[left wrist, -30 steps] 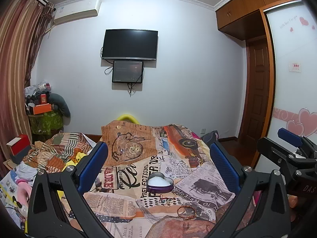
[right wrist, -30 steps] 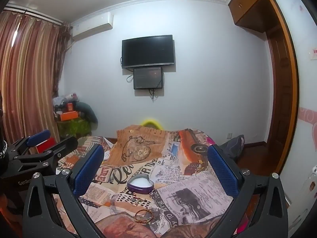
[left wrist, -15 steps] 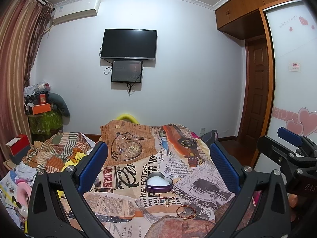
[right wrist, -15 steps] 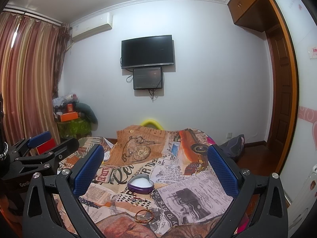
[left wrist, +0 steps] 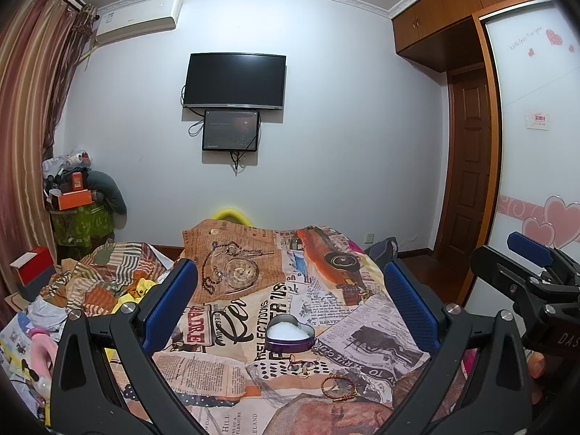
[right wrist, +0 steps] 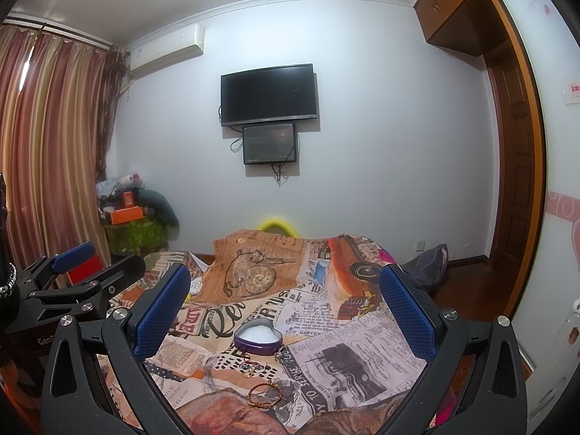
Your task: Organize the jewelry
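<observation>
Bed cover [left wrist: 253, 330], newsprint collage, spread flat and bearing all items; left gripper [left wrist: 290, 308] and right gripper [right wrist: 286, 311], both held above it with jaws wide apart and nothing between them, barely shifted from a second earlier, so no piece had yet been picked up; heart tin [left wrist: 289, 333], purple, lid off, white lining, mid-cover; red cord bracelet [left wrist: 339, 386], nearest the cameras, apart from the tin; small rings and charms [left wrist: 301, 366], loose between tin and bracelet; judged: sorting not begun, all jewelry outside the tin
</observation>
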`<state>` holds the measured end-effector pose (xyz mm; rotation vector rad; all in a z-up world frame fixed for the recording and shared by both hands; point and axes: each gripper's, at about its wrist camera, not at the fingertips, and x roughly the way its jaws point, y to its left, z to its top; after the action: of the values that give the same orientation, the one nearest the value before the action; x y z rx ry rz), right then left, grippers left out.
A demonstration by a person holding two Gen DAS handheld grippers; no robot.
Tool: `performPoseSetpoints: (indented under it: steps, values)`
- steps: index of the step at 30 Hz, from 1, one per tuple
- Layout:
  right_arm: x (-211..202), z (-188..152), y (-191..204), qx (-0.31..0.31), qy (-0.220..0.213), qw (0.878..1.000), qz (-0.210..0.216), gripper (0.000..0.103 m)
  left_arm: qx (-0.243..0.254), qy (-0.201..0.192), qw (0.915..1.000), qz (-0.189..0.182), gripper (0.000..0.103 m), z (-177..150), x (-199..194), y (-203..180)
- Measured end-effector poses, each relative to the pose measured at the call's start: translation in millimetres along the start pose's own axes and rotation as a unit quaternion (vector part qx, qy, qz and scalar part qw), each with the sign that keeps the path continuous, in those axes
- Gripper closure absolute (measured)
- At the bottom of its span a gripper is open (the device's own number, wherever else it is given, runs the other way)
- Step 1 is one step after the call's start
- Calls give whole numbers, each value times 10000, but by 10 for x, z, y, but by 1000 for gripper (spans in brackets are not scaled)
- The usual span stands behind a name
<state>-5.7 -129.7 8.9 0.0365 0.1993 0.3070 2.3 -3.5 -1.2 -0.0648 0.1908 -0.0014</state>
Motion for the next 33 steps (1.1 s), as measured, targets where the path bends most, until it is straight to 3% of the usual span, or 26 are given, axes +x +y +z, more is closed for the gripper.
performPoseSetpoints:
  steps: [33]
  values:
    - [120,-13,-43,116,224,9997,-1,0,8,164,9999,-22,0,-6,145,9]
